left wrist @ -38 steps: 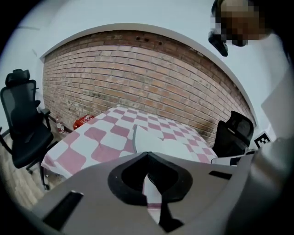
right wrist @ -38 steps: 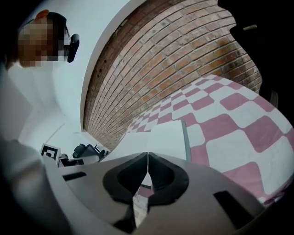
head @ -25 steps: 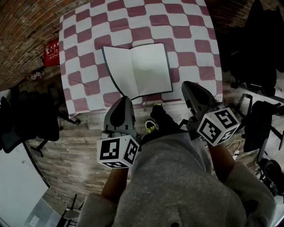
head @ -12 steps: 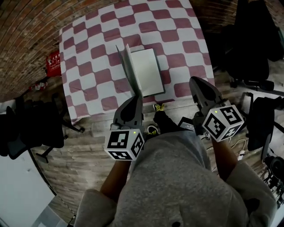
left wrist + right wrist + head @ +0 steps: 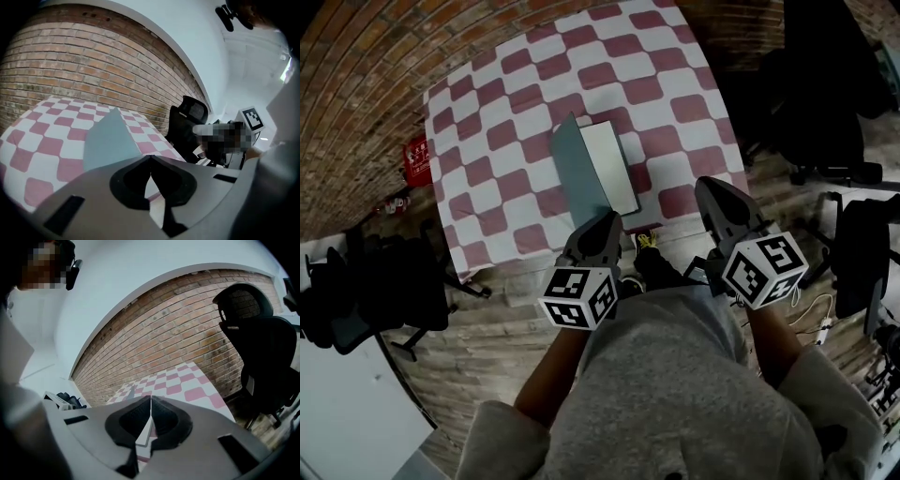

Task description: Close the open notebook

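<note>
Cover (image 5: 578,176) has swung up from flat and leans just beyond your left fingers (image 5: 600,230) (both pairs closed, gripping nothing); notebook (image 5: 612,169) nearly shut.

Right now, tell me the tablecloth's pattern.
The tablecloth is checked, dark red and white; the head view shows it best.

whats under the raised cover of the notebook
Under the tilted grey cover, only a strip of white page shows along its right side. The cover hides the rest of that page and anything else beneath it.
</note>
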Tool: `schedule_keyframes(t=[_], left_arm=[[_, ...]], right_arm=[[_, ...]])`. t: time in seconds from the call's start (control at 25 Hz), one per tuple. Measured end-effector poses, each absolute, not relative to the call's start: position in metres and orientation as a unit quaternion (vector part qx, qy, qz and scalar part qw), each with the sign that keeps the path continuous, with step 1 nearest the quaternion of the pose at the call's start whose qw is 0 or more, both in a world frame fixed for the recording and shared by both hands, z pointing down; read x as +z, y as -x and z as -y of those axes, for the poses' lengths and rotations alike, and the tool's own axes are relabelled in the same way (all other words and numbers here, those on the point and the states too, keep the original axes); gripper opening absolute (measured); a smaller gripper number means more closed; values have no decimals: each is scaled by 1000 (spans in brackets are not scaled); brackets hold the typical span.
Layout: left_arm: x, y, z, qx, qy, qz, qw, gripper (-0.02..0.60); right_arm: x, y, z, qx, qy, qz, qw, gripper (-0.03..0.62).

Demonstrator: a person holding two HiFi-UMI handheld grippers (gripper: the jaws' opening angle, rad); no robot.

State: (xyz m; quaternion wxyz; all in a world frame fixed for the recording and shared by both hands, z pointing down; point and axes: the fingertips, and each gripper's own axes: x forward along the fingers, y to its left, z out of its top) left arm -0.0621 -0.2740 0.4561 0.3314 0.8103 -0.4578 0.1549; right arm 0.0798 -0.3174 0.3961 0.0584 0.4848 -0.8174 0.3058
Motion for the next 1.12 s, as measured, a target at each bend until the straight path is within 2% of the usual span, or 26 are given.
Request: schedule_keyframes(t=[0.16,0.28,0.36,0.44,0.52,0.68,0.8,1.12], left_arm=[[463,45,272,192,-830,423,309,22],[473,31,266,209,-838,385,326,132],[478,27,264,220,-839,374,328,152],[482,21,258,243,-846,353,318,213],[491,14,248,268,-850,320,321,246],[516,13,226,327,-837,261,353,273],[525,18,212,362,-827,253,348,275],[511,42,194,312,-827,351,310,275]], right_arm=[[399,-86,317,314,-490,812,45,26],[405,-92,316,325,-494,806,36,26],[410,-94,316,332,-494,803,31,26],[414,-95,314,336,-494,801,28,26],[415,-97,312,337,-494,801,25,26],[414,-101,305,334,-497,801,16,26],[414,-103,292,334,-500,799,12,26],[408,-108,230,318,-510,799,-4,26]])
